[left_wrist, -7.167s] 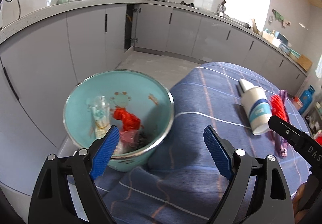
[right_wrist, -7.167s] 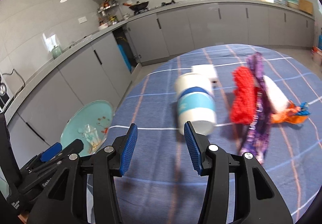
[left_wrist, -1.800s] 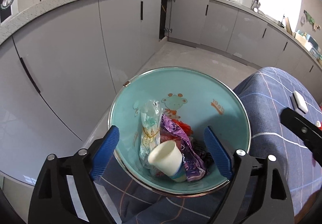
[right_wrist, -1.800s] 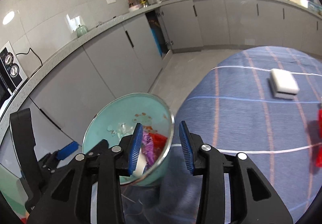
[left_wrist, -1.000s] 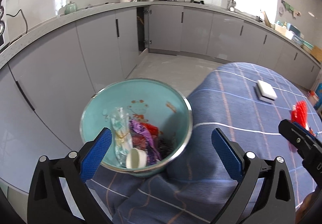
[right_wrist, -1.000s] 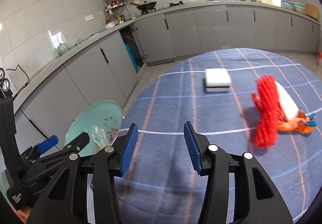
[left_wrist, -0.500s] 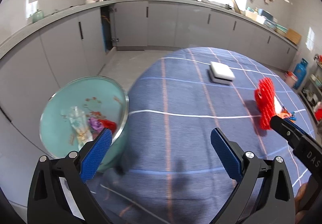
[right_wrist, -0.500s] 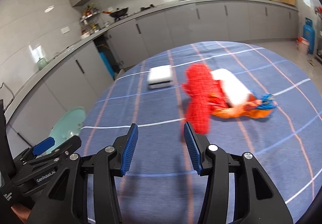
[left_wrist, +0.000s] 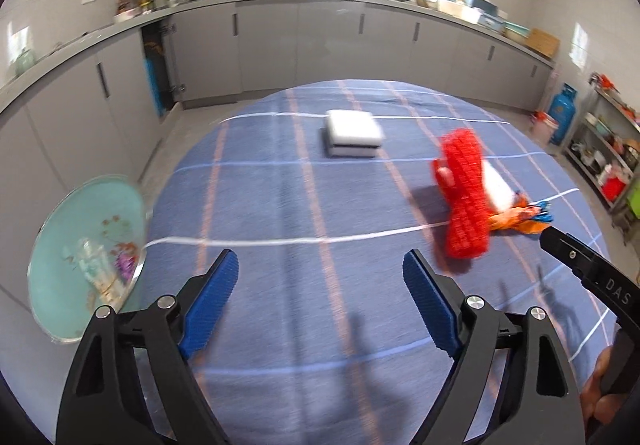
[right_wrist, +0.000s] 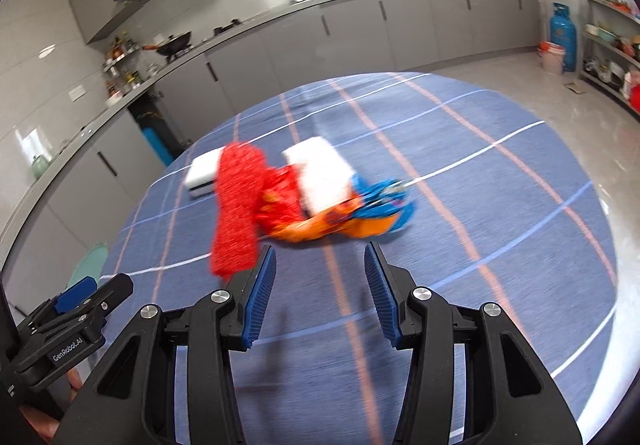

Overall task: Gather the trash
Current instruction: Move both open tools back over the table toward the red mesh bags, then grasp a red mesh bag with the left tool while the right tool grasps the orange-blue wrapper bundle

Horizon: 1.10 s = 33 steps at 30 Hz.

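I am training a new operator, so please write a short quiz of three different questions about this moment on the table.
1. True or false: the right tool is shut on the red mesh.
2. Which lies farthest from the left tool? A) red mesh B) white block C) orange wrapper
3. Fill in: the teal basin sits at the ____ edge of the left wrist view.

Key:
1. False: its jaws stand apart, nothing between them.
2. B
3. left

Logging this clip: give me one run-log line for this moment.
left gripper: open, empty | right gripper: open, nearing red net | basin: holds trash | sponge: on table
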### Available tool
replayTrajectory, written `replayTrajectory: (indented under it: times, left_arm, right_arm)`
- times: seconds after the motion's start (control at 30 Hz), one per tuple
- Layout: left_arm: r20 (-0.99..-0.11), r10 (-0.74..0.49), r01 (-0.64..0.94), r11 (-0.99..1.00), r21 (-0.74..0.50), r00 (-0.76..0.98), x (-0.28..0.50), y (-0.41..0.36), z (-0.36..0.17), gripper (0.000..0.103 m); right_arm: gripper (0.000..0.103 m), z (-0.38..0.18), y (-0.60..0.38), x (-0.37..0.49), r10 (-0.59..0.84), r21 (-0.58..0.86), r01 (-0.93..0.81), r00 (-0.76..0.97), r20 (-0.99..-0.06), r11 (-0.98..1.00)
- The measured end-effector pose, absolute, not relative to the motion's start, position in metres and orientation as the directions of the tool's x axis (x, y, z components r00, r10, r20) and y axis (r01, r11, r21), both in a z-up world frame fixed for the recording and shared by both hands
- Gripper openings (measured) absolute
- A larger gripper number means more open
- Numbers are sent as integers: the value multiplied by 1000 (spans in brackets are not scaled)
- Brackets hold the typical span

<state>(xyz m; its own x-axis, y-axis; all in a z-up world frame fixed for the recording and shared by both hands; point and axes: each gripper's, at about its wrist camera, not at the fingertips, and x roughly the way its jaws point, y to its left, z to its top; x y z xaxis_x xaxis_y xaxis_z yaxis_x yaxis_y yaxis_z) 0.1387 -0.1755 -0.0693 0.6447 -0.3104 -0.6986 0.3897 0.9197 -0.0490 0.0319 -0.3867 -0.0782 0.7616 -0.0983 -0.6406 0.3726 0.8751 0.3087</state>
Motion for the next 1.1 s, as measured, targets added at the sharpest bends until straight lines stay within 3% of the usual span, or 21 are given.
replayTrajectory:
  times: [0.07,0.33,0.6,0.7,0.77,0.87,1.0,1.07,1.1]
  left_arm:
    - [-702,-341,424,904,-61,626,140,-192,-70,78]
    - [-713,-398,474,874,-104,578,149,-239,-75,77]
    - [-734,-401,509,856,-87,548,156,-274,-87,74]
    - [-749,-413,524,846,-104,518,159,-280,-93,55]
    - [-753,-434,530,838,-134,495,162,-278,-94,36]
    - [-745,-454,522,837,-167,489,164,-270,-94,25]
    - [-734,-460,521,837,-171,499,162,-260,-92,23]
    - [-726,-464,524,835,-167,507,159,-256,-89,22]
    - [-721,-463,525,836,-160,516,157,-254,-87,22]
  right_arm:
    - [47,-77,-399,30,-120,302,395,755,-645,867]
    - [47,-80,-434,36,-133,322,443,734,-666,836]
    - [47,-84,-453,56,-44,412,432,731,-681,803]
    - [47,-85,-453,63,-36,406,423,727,-685,810]
    - [47,-88,-452,70,-22,405,418,717,-697,813]
    - [47,-94,-451,76,-5,406,417,703,-712,814]
    - [39,-97,-450,75,29,427,401,701,-713,810]
    - [26,-95,-447,73,42,435,390,705,-708,811]
    - [25,-94,-445,72,45,434,384,705,-708,815]
